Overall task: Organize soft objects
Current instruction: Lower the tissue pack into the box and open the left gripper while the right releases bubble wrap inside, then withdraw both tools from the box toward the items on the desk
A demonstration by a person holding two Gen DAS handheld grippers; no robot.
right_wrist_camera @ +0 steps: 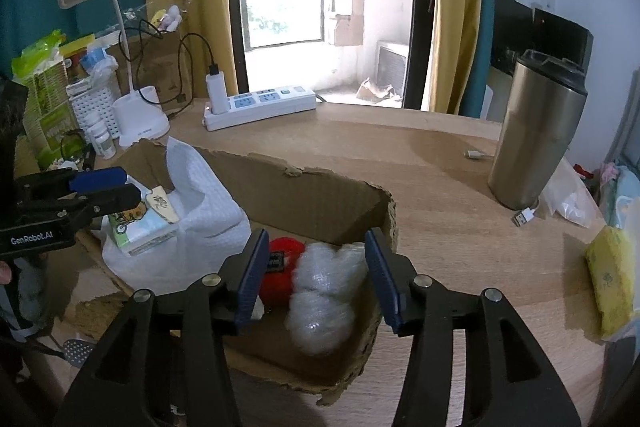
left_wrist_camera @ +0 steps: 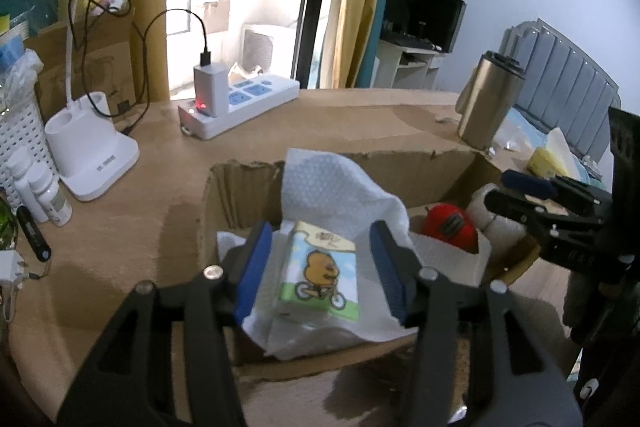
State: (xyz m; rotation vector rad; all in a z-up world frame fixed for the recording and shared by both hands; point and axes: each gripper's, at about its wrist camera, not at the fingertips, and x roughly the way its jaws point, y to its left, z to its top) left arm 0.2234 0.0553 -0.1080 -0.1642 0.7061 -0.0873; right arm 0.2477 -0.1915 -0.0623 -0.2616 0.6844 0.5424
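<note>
step: release, items dropped in cardboard box [right_wrist_camera: 320,195]
left gripper [left_wrist_camera: 320,275]: spread, clear of tissue pack [left_wrist_camera: 320,279]
right gripper [right_wrist_camera: 316,275]: spread above bubble-wrap wad [right_wrist_camera: 324,303]
next: likely withdraw, fetch yellow sponge [right_wrist_camera: 608,279]

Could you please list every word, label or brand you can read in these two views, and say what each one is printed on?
"GenRobot.AI": on the black body of the left tool, seen from the right wrist.
Tissue pack: red characters above the cartoon bear on a bicycle, too blurred to read.
Lamp base: small grey print, too small to read.
Red object: black tag, unreadable.
Green bag: print unreadable.
</note>
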